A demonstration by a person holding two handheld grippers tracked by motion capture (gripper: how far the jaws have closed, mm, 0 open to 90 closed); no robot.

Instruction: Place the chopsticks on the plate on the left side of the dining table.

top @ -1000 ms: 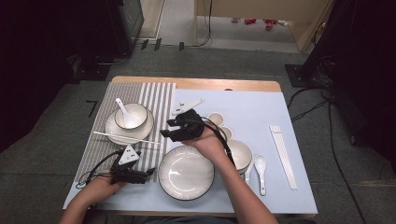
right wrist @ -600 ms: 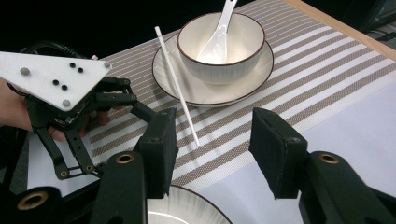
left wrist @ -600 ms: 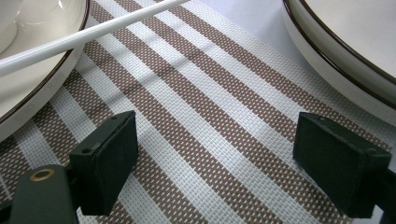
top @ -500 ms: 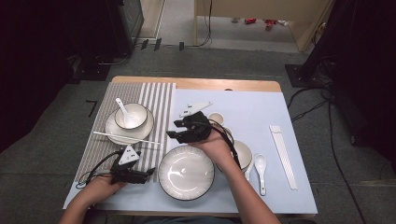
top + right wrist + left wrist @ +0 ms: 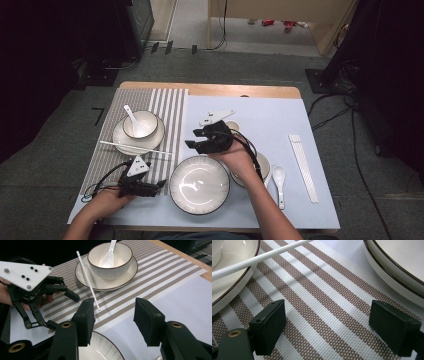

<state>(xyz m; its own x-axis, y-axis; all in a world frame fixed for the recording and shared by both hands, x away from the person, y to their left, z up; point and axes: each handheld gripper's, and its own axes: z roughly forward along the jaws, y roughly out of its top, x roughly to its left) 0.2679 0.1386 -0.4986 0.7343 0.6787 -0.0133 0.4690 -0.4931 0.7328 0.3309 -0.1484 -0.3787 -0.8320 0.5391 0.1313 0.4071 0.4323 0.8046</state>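
My left gripper (image 5: 159,185) rests low on the striped placemat (image 5: 170,107) at the front left, open, and its jaws point at the large empty plate (image 5: 199,185). In the left gripper view my left gripper (image 5: 327,322) has only the woven mat (image 5: 324,297) between its jaws. Just behind the large plate, my right gripper (image 5: 196,140) hovers, open, jaws turned left. In the right gripper view my right gripper (image 5: 113,315) holds nothing. It faces a bowl (image 5: 110,257) with a spoon (image 5: 108,255), a white chopstick (image 5: 87,280) and the left gripper (image 5: 62,307).
The bowl stands on a plate (image 5: 120,137) at the mat's left. By the right forearm lie a small bowl (image 5: 261,167), a white spoon (image 5: 278,177) and a long chopstick packet (image 5: 302,165). A small dish (image 5: 232,125) sits behind the right gripper. The table's wooden edge (image 5: 240,90) runs along the back.
My right gripper has drifted a little to the right and toward the person, staying open. The left gripper has not moved.
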